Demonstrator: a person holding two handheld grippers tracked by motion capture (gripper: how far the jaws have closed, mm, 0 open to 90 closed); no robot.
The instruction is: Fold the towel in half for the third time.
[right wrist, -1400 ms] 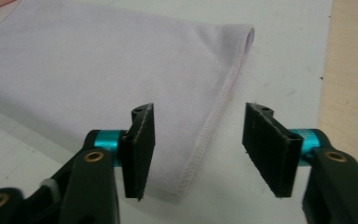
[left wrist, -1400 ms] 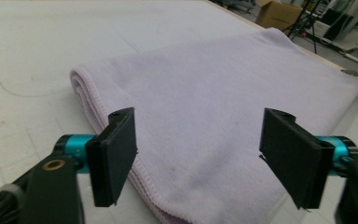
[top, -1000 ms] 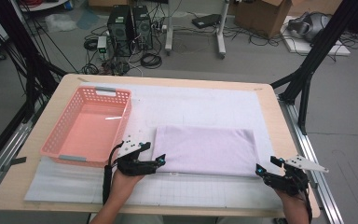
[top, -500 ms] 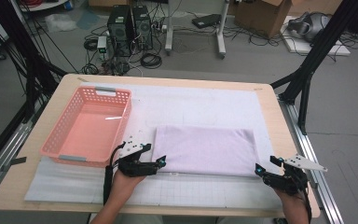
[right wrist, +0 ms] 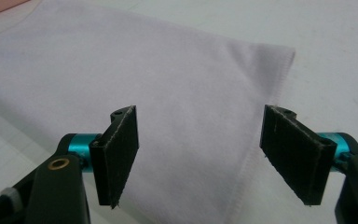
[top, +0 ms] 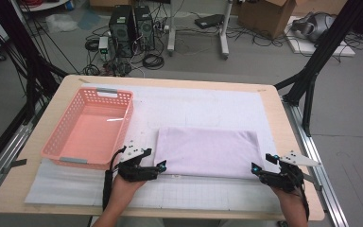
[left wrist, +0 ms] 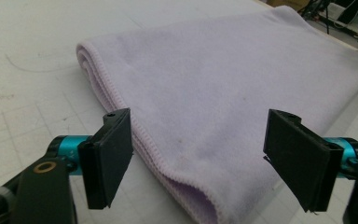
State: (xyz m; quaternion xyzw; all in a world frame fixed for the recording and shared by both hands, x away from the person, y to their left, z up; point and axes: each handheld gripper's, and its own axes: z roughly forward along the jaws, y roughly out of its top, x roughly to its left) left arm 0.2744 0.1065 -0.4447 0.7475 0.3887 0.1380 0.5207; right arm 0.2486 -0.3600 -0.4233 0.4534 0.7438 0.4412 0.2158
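a folded lilac towel (top: 207, 152) lay flat on the white mat (top: 194, 106) covering the wooden worktop (top: 283, 123), toward the near side and right of centre. a pink plastic basket (top: 89, 126) sat to its left, just apart from it. the person's left gripper (top: 157, 168) rested at the towel's near left corner, jaws spread wide though they had just been closing a little; in the left gripper view that folded corner (left wrist: 191, 154) lay between the jaws, unpinched. the right gripper (top: 256, 169) sat at the near right corner, jaws released and wide, with the towel's stitched edge (right wrist: 256, 140) lying between them, untouched. both hands came in from the near edge.
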